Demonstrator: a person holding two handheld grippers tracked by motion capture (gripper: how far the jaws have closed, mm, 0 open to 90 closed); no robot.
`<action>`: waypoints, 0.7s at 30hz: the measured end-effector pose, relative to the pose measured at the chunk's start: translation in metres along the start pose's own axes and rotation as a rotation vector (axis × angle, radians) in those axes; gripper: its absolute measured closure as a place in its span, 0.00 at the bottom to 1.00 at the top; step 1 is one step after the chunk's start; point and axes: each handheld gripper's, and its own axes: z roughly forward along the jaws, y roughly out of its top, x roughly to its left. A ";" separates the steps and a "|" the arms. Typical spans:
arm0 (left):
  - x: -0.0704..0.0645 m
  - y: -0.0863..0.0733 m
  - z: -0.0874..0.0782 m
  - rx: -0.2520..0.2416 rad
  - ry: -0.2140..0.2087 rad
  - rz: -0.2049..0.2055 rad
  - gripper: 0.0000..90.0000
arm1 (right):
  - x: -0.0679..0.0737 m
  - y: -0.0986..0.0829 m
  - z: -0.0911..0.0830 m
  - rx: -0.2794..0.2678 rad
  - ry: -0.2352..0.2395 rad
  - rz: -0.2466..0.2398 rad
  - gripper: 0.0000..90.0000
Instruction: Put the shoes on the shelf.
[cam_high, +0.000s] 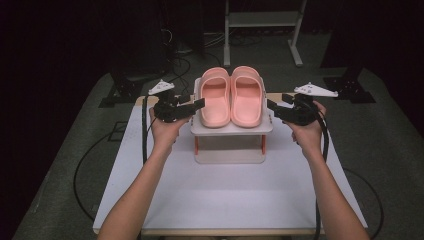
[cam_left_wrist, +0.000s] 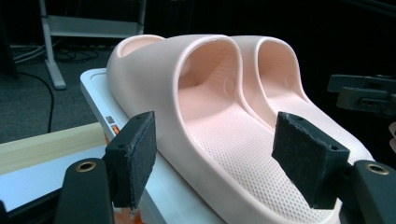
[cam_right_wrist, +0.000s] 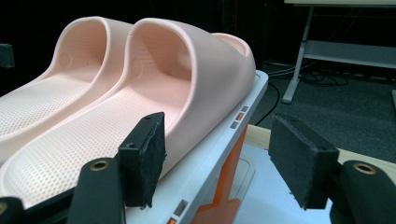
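a pair of pink foam slides sits side by side on the top shelf of a small white rack (cam_high: 232, 131) with orange legs, near the far edge of the white surface (cam_high: 225, 195), toes pointing away from the person. at the left, the left hand-held gripper (cam_high: 199, 104) hovers just beside the rack's left edge, jaws spread, framing the outer side of the left slide (cam_high: 215, 98) without touching it. the right slide (cam_high: 246, 96) lies touching its partner. at the right, the right hand-held gripper (cam_high: 272, 106) waits at the rack's right edge, jaws also spread and holding nothing. the slides look light, soft and springy, with a dimpled footbed and smooth, thick walls. they would likely squash under a hard pinch; the outer side wall or the arched strap seems the surest place to grip.
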 end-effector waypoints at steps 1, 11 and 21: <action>-0.001 0.000 0.000 0.001 0.001 0.003 0.34 | -0.001 -0.001 -0.002 0.001 0.001 0.007 0.40; -0.002 -0.004 -0.003 -0.008 -0.011 0.004 0.33 | -0.007 -0.007 -0.009 -0.008 -0.002 0.007 0.40; -0.001 -0.011 -0.008 -0.013 -0.012 -0.001 0.32 | -0.007 -0.017 -0.015 -0.003 -0.002 0.009 0.39</action>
